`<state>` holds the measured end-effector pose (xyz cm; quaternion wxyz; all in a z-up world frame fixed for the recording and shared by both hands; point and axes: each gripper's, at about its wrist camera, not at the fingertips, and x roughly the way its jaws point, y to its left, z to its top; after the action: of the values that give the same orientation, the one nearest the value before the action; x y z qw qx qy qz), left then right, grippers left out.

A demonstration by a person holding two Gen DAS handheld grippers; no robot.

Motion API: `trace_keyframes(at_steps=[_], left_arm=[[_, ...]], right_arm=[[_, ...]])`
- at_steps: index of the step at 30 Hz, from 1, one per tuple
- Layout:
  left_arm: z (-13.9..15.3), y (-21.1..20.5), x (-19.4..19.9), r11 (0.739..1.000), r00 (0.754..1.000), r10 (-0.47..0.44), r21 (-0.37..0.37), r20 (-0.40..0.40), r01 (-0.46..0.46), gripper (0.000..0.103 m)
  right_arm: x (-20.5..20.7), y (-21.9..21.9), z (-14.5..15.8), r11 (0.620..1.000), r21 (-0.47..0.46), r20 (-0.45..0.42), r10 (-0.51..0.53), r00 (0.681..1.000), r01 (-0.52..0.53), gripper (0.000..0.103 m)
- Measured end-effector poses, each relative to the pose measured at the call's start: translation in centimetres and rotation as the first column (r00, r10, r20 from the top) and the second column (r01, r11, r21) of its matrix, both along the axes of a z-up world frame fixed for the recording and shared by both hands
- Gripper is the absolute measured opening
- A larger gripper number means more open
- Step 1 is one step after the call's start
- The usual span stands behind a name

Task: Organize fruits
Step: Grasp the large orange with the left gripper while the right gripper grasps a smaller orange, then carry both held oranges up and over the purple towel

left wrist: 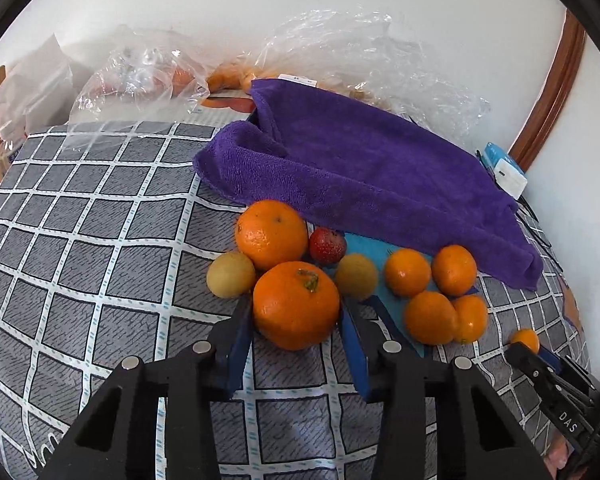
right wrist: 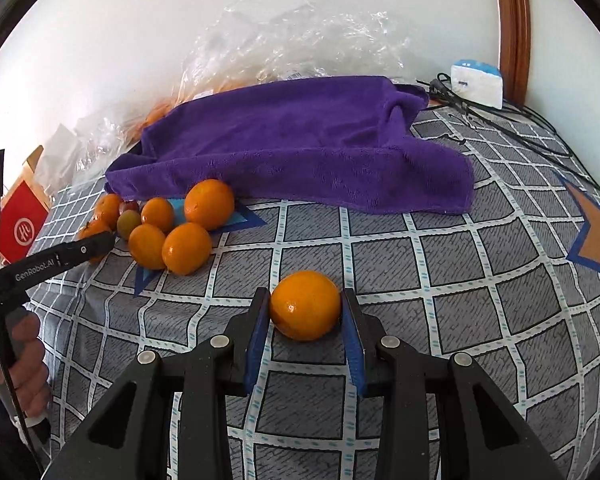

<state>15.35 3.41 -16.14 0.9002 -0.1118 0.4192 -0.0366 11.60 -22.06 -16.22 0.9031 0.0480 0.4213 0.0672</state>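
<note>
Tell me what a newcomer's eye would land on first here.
The purple towel draped across the back of the checked tablecloth. Just in front of it lies a cluster of oranges with one strawberry. Each claw grips one fruit: the left claw a stemmed orange, the right claw a small orange apart from the cluster.

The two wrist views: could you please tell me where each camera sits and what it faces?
Left wrist: on the left gripper, facing a stemmed orange between its pads; the right gripper shows at right.
Right wrist: on the right gripper, facing a lone orange it clamps; a hand shows.
Shared: purple towel, fruit cluster.
</note>
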Motion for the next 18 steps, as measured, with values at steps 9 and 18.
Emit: trace_keyframes(at_steps=[9,18], left_arm=[[0.6,1.7,-2.2,0.999,1.000,-0.006,-0.041,-0.019,0.005,0.040],[2.9,3.4,-4.7,1.000,1.000,0.025,-0.014,0.004,-0.025,0.040]], right_arm=[[-0.3,0.1,0.0,1.000,-0.012,0.005,-0.009,1.000,0.009,0.035],[-1.2,-0.2,1.1,1.000,-0.009,0.015,-0.021,1.000,0.021,0.035]])
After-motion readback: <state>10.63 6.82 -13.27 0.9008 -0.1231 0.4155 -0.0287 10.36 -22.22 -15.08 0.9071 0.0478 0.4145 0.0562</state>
